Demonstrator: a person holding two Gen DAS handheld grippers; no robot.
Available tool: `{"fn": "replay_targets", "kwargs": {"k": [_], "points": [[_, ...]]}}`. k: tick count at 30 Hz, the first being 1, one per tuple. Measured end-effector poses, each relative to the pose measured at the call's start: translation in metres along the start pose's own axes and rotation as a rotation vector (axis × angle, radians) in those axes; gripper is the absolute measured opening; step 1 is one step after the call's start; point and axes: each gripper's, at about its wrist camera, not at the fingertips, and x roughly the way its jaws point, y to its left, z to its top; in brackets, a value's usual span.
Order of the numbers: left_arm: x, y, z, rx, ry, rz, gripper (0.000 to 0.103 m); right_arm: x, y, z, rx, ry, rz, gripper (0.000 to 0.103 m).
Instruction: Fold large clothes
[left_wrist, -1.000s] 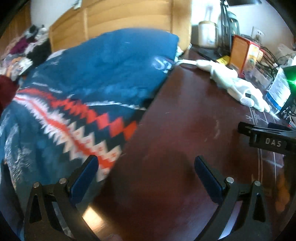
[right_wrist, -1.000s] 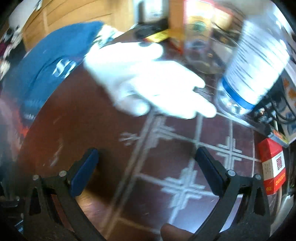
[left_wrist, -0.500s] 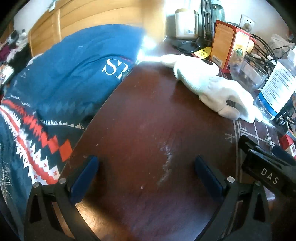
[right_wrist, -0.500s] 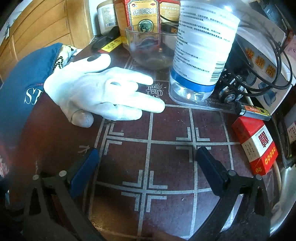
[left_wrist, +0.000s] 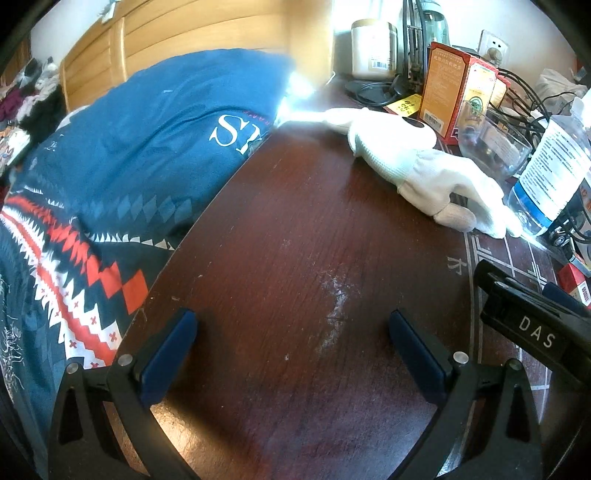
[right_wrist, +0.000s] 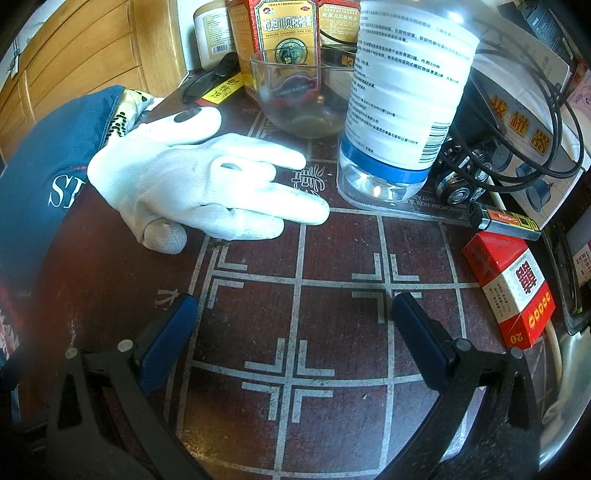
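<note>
Over the dark table (left_wrist: 295, 236) we are hovering both grippers, left (left_wrist: 291, 354) and right (right_wrist: 293, 332), jaws spread wide and gripping nothing. Off the table's left edge the blue sweater (left_wrist: 122, 155) is lying bunched, a white glove (right_wrist: 207, 184) resting beside it.

This is a lived-in room of a home, most likely a bedroom. A dark wooden worktop (left_wrist: 295, 258) inlaid with a pale board-game grid (right_wrist: 299, 284) is crowded with household odds and ends: a boxed medicine (right_wrist: 284, 48), a clear plastic bottle (right_wrist: 399, 103), a glass bowl (right_wrist: 299, 99), a lighter (right_wrist: 506, 219), a red cigarette pack (right_wrist: 513, 288), an electric shaver (right_wrist: 458, 184) and tangled black cables (right_wrist: 554, 122). A wall socket (left_wrist: 493, 44) sits behind them. Beside the worktop stand a slatted wooden headboard (left_wrist: 207, 40), patterned blue bedding (left_wrist: 129, 147) and a heap of clothes (left_wrist: 26, 96).
</note>
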Motion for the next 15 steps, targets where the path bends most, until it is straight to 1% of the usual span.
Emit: {"fn": "replay_targets", "kwargs": {"k": [15], "points": [[-0.0003, -0.0001, 0.0002, 0.0, 0.0, -0.001, 0.103, -0.0008, -0.0005, 0.0002, 0.001, 0.001, -0.004, 0.103]]}}
